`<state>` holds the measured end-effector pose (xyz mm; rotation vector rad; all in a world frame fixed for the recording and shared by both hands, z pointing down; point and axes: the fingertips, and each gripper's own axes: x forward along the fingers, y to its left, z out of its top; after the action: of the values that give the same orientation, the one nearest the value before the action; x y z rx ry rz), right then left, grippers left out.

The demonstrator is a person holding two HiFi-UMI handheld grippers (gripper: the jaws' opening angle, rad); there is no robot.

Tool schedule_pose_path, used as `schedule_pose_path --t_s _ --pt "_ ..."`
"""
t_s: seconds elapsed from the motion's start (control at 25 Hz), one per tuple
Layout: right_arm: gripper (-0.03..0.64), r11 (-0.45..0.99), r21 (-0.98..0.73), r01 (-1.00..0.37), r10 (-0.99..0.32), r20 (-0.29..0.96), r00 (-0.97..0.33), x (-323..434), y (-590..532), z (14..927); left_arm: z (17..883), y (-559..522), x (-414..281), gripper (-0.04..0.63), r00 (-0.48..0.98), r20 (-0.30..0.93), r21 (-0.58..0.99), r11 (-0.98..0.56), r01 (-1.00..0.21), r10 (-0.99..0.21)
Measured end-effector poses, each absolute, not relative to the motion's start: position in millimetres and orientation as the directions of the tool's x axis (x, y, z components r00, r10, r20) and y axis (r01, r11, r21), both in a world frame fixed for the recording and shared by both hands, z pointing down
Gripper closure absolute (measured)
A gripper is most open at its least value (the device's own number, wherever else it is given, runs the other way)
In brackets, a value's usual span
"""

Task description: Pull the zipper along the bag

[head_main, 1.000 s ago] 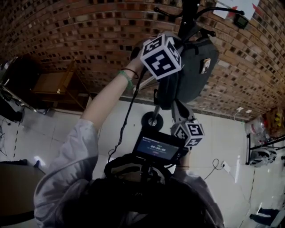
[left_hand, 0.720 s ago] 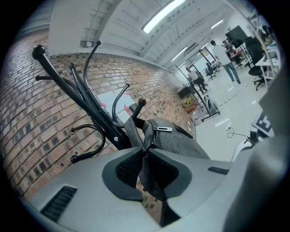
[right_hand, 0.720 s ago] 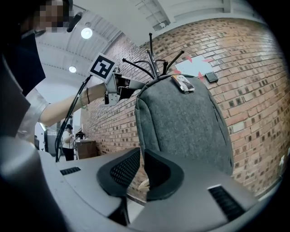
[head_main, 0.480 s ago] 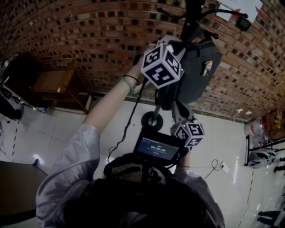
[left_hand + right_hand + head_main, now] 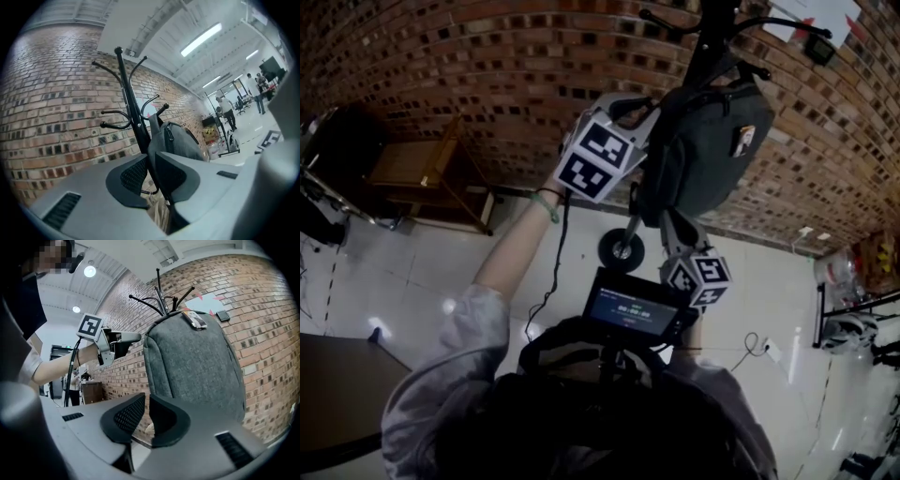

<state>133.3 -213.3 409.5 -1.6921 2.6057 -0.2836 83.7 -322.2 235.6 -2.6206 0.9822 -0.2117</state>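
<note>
Bag (image 5: pixel 703 159), grey, hangs on a coat stand (image 5: pixel 128 89) against the brick wall (image 5: pixel 441 56), ahead of both my grippers. My left gripper (image 5: pixel 151 161), beside its upper edge, has jaws opening on nothing, the stand's pole beyond the gap. My right gripper (image 5: pixel 146 404), below it, is slightly parted, empty.

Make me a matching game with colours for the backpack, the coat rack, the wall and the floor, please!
Things:
1. backpack
2. coat rack
3. brick wall
4. floor

Colours:
A. white and shiny
B. reddish brown
C. grey
D. black

Pairs: 1-C, 2-D, 3-B, 4-A
</note>
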Motion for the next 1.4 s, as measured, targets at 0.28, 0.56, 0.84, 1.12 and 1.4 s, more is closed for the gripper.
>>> schedule_pose_path --t_s 0.28,0.56,0.84,1.12,1.4 --pt "0.577 0.402 -0.164 -0.901 -0.905 0.081 -0.418 127 -212 410 281 -309 38 0.545 0.728 0.009 -0.218 -0.712 -0.668 -0.686" --pt "0.578 0.408 -0.159 -0.899 -0.907 0.044 -0.419 129 -209 408 327 -285 -10 0.549 0.696 0.020 -0.103 -0.694 -0.713 -0.718" --pt "0.578 0.405 -0.161 -0.900 -0.909 0.037 -0.415 127 -196 406 375 -247 -37 0.549 0.662 0.051 0.019 -0.662 -0.750 -0.748" --pt "0.578 0.385 -0.166 -0.908 -0.917 0.041 -0.397 127 -176 412 404 -226 -37 0.549 0.668 0.081 0.094 -0.662 -0.744 -0.740" --pt "0.587 0.360 -0.218 -0.907 -0.927 0.028 -0.374 135 -157 422 422 -210 -31 0.549 0.674 0.094 0.145 -0.660 -0.738 -0.733"
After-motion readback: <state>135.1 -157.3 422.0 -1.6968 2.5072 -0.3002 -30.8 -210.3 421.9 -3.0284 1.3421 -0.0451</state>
